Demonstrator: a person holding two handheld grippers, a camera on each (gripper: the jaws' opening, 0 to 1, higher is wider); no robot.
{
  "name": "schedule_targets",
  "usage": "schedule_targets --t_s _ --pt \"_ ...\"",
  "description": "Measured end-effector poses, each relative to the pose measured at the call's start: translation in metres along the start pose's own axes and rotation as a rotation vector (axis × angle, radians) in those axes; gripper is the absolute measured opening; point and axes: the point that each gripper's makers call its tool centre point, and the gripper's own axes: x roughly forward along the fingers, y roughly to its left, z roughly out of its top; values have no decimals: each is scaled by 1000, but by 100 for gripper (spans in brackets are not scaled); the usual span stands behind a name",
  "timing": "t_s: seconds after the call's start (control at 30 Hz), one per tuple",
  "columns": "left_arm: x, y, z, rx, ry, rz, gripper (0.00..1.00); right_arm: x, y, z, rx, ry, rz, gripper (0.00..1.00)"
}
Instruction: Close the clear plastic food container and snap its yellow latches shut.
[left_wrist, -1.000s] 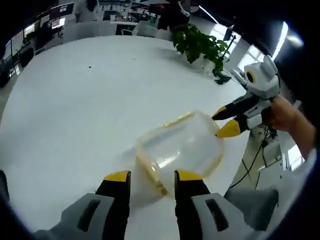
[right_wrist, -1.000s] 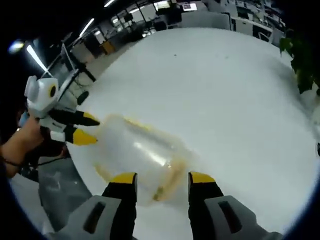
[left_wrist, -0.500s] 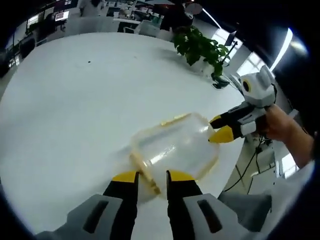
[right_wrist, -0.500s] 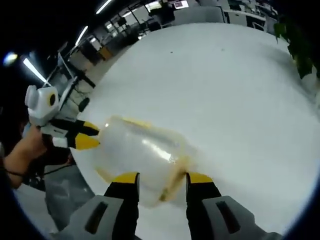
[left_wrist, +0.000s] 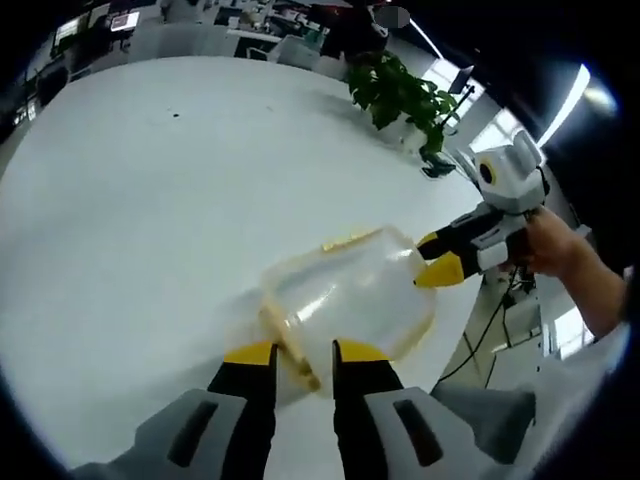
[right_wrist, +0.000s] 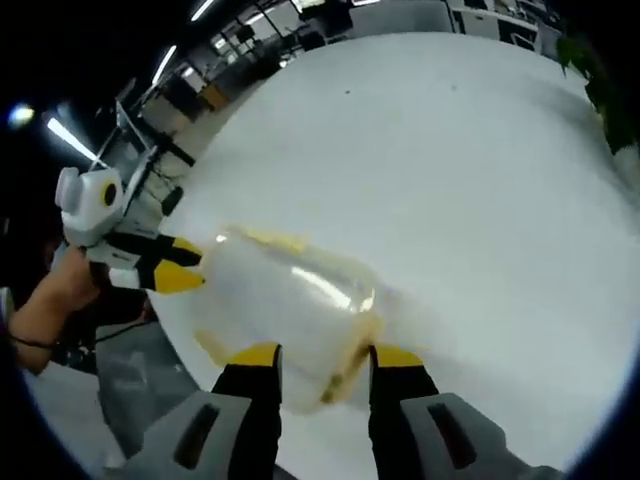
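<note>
Your container (left_wrist: 350, 300) sits near the white table (left_wrist: 150, 200) edge, long axis running from 7 to 1 o'clock. The left gripper (left_wrist: 302, 352) pinches its near yellow latch (left_wrist: 290, 345). The right gripper (right_wrist: 320, 355) straddles the opposite end (jaws partly apart; grip unclear).

Each gripper has a grey body with two black jaws that end in yellow tips. The left gripper (left_wrist: 293, 353) has dark slots in its grey shells, and the right gripper (right_wrist: 318, 354) looks the same. A hand (left_wrist: 548, 243) grips the white-and-grey right gripper; another hand (right_wrist: 62, 287) grips the left one.
</note>
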Motion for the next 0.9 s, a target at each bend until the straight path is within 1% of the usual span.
schedule_targets --t_s 0.03,0.07,0.1,0.13,0.17,0.2,0.3,0.43,0.6,0.67,0.77,0.9 --pt "0 0 1 -5 1 -3 18 1 1 0 4 10 6 29" --pt "1 -1 4 -41 -4 -4 18 0 -1 -3 19 14 -9 29" --pt "1 -2 4 -49 1 -11 18 0 1 -4 -15 36 1 28" --pt "1 0 3 -39 6 -13 17 0 2 -4 -10 39 2 28" --pt "5 -2 2 -74 9 -21 17 0 2 -2 -2 42 5 28" --pt "9 -1 2 -82 11 -41 17 0 3 -2 5 40 2 28" --pt "9 -1 3 -46 24 -35 17 0 3 -2 4 40 2 28" --pt "7 1 1 -65 -6 -45 17 0 2 -1 -3 42 -1 29" --pt "4 0 1 -69 -27 -35 19 -1 1 -1 6 27 6 31" --pt "3 2 2 -88 -22 -34 20 -1 1 -1 4 19 8 31" --pt "3 3 2 -78 -15 -34 21 -1 1 -1 7 11 10 31" --pt "2 3 2 -78 -11 -34 22 -2 2 1 -25 7 2 32"
